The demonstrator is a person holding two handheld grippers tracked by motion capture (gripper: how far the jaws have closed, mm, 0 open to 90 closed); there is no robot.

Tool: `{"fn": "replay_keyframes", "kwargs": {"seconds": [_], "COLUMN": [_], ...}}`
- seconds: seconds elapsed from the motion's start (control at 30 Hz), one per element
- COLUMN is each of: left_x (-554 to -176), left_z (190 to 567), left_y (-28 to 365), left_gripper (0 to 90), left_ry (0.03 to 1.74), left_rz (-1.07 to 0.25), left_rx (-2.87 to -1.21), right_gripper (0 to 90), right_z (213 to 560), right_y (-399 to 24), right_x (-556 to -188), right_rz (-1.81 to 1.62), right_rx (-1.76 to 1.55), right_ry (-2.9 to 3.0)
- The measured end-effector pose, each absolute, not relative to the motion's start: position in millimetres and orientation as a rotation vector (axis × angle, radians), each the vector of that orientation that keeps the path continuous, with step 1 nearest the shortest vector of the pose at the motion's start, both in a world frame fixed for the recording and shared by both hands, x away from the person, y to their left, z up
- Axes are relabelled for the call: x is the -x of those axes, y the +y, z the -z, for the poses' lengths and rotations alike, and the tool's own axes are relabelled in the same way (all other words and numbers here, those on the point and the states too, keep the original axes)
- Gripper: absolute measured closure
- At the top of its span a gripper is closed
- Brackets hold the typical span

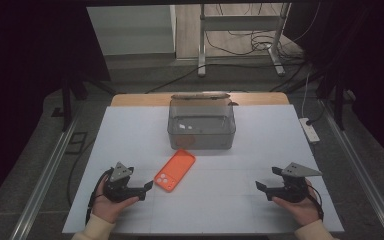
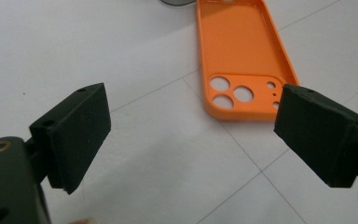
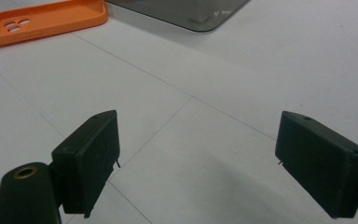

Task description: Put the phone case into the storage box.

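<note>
High view is showing me both grippers resting low over the white table (image 1: 260, 145): my left gripper (image 1: 149, 186) at about seven o'clock, my right gripper (image 1: 261, 187) at about four o'clock, both pointing inward toward each other. Both are standing released, jaws spread wide with nothing between them.

Between them, nearer my left, the orange phone case (image 1: 175, 170) is lying flat, inside face up, at about one o'clock from my left gripper's tips and just short of touching them. Beyond it, at twelve o'clock, a smoky translucent plastic box (image 1: 201, 123) is sitting with its lid tipped back.

Left gripper view is giving me what the overhead cannot: the case's camera cut-outs at the near end and its textured inner floor, with my right-hand jaw overlapping the case's corner. Right gripper view is showing the case far off at eleven o'clock and the box's rounded corner at twelve, bare table seams running between my jaws. A white power strip (image 1: 309, 129) is lying off the table's right edge.
</note>
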State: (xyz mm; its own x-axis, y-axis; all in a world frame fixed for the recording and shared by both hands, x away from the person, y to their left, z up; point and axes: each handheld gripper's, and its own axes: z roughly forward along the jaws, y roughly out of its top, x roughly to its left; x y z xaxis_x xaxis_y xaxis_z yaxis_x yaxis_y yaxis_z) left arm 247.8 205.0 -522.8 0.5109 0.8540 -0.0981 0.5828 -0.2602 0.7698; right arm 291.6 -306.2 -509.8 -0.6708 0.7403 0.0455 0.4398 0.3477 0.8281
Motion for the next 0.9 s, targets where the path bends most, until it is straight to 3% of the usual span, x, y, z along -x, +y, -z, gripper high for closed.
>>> {"fn": "replay_keyframes", "kwargs": {"seconds": [0.9], "left_x": [-235], "left_z": [515], "left_y": [203], "left_gripper": [11.1], "left_ry": [1.162], "left_rz": [-0.445], "left_rx": [-1.963], "right_gripper": [14.3], "right_z": [507], "right_y": [-301], "right_x": [-292], "right_rz": [-1.225], "right_rx": [-1.031], "right_ry": [2.289]}}
